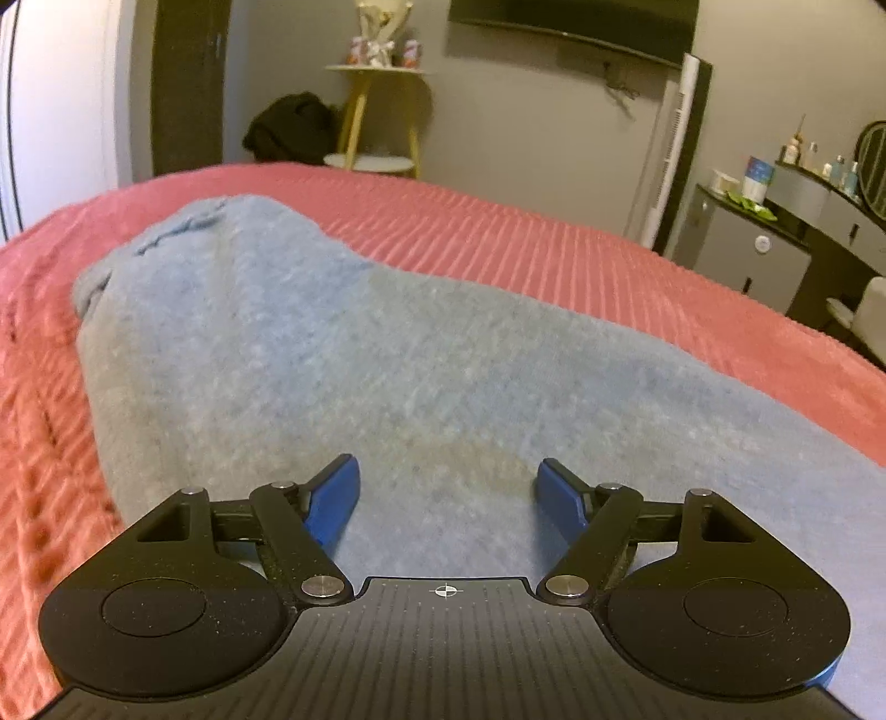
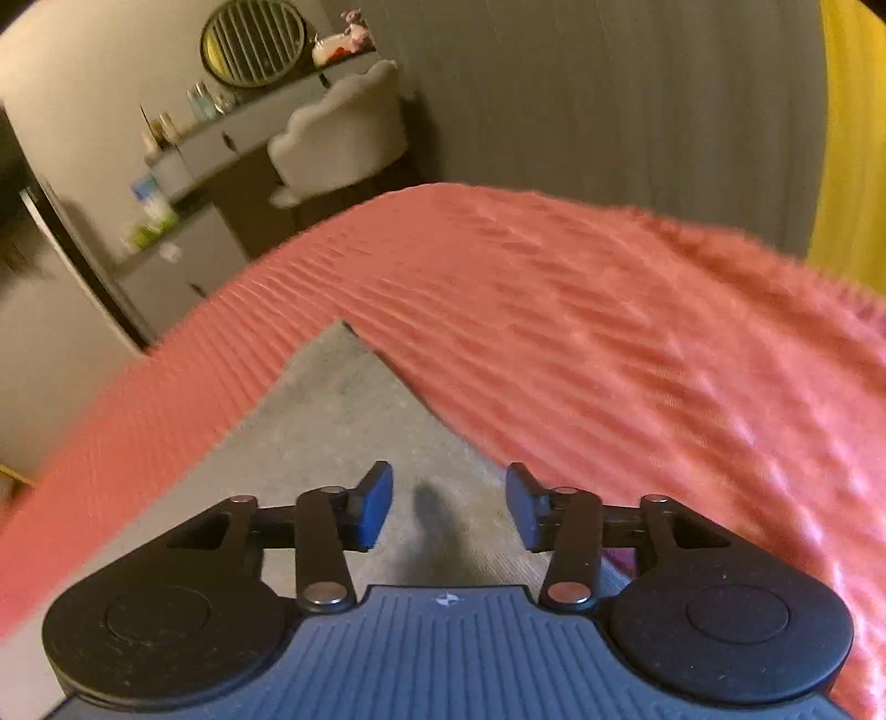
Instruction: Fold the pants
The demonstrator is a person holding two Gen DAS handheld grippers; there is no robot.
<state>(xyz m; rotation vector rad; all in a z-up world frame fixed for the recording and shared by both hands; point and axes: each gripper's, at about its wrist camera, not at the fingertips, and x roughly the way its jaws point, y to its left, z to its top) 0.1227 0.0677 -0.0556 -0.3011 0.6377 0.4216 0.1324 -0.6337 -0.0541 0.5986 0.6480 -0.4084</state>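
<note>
Blue-tipped fingers of the left gripper [image 1: 447, 498] stand wide apart just above the pants [image 1: 332, 354], released, with nothing pinched between them. From there the light blue, fleecy pants spread outward across the coral bedspread [image 1: 554, 243], one end bunched and creased toward the far left, the rest running out to the right edge of the left wrist view. Beyond the bed sit a small yellow-legged side table [image 1: 376, 111], a dark heap [image 1: 290, 130] on the floor beside it, and a grey dresser [image 1: 775, 243] with bottles on top. The right gripper [image 2: 449, 507] is likewise released, its fingers parted over a pointed corner of the pants [image 2: 343, 410], which looks greyer in this blurred view; a dark shadow falls on the cloth between the fingers. The ribbed bedspread [image 2: 609, 310] surrounds that corner, and farther off stand a pale upholstered chair [image 2: 343, 133] and a round mirror [image 2: 255, 41].
</note>
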